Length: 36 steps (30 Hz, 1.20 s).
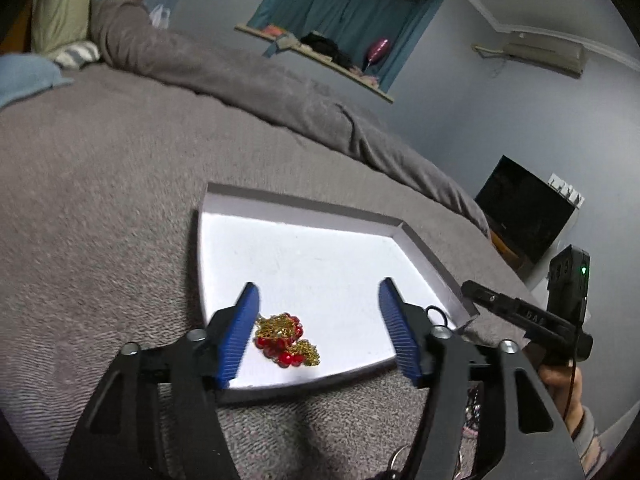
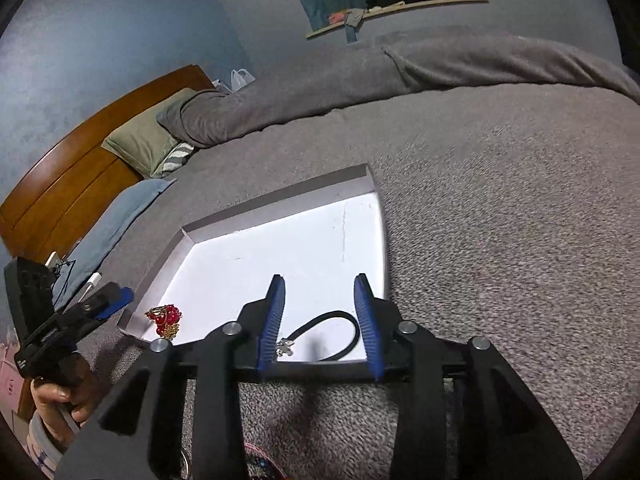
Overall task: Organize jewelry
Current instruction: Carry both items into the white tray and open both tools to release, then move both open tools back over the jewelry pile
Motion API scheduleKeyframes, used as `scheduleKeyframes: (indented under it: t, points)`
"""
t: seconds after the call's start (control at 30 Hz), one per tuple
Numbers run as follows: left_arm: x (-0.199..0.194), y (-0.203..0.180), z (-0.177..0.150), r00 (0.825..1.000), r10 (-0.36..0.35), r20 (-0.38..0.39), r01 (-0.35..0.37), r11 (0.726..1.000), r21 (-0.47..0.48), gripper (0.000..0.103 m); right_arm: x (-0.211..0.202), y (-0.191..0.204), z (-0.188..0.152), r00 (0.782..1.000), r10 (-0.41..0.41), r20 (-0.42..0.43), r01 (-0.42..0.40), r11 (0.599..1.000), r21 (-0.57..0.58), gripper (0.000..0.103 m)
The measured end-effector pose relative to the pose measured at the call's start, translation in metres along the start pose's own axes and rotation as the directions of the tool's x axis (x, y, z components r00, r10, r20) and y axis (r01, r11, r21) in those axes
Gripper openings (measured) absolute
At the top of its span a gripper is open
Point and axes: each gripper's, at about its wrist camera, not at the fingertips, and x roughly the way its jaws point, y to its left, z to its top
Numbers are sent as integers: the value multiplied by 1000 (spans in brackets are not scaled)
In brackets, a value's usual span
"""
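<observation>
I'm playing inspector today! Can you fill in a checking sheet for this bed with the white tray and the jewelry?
Surface: grey blanket on a bed, white tray resting on it.
Job's things: red-and-gold necklace bunched in the tray; black cord necklace with a small silver charm also in the tray.
Clutter: more jewelry at the lower picture edge, too cut off to name.
Grippers: left gripper open over the red-and-gold necklace; right gripper open around the black cord necklace, not pinching.
Cables: thin black wire by the right gripper's handle.
Surroundings: pillows, wooden headboard, curtained window, dark screen.
</observation>
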Motion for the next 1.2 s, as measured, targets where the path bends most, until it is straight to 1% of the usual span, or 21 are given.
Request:
scheduleKeyframes:
  t: [0.13,0.23,0.37,0.47,0.5,0.57,0.7,0.73,0.8,0.83,0.93,1.0,1.07,1.1,1.17,1.2]
  points:
    - [-15,0,-7,1000,-8,-1,8,1000,6,67,-11,-5,-4,1000,-8,19,7,1000,8,38]
    - [-23,-4,-14,1000,-30,-3,30,999,14,67,-21,-6,-11,999,-15,28,14,1000,9,38]
    - [-37,-22,-27,997,-79,-8,80,992,95,67,-36,-7,-22,999,-27,33,27,1000,3,38]
    - [-45,-41,-41,989,-143,-29,146,972,185,67,-49,-10,-31,999,-33,32,32,999,10,39]
    - [-47,-48,-48,987,-154,-40,159,962,222,67,-54,-10,-35,999,-33,30,33,999,7,39]
    - [-48,-55,-58,985,-163,-59,172,951,257,67,-61,-11,-40,999,-42,28,43,999,-6,39]
    - [-44,-71,-81,984,-140,-111,170,924,342,67,-72,-14,-53,998,-56,14,56,998,-23,39]
    - [-43,-75,-84,982,-144,-124,180,915,361,63,-73,-15,-56,998,-58,8,58,998,-22,40]
    - [-42,-83,-88,977,-158,-142,202,897,392,62,-75,-17,-62,998,-62,1,62,998,-20,44]
    - [-40,-86,-88,978,-151,-143,196,896,398,62,-75,-18,-65,998,-66,-3,66,998,-19,46]
    - [-33,-90,-91,979,-118,-165,177,897,406,62,-77,-18,-72,998,-69,-8,68,998,-11,46]
    - [-26,-95,-93,978,-99,-183,169,887,429,62,-81,-14,-75,998,-63,1,63,998,-18,47]
    - [-21,-100,-95,977,-76,-199,160,878,450,60,-82,-9,-75,998,-62,5,62,997,-42,51]
    - [-18,-101,-97,977,-66,-204,154,876,457,59,-82,-7,-76,998,-64,7,65,997,-52,52]
    - [-16,-105,-100,974,-48,-222,151,867,474,50,-81,-4,-76,998,-58,5,58,996,-63,52]
    - [-13,-107,-102,971,-42,-235,154,861,485,47,-81,-3,-76,998,-56,3,56,996,-66,52]
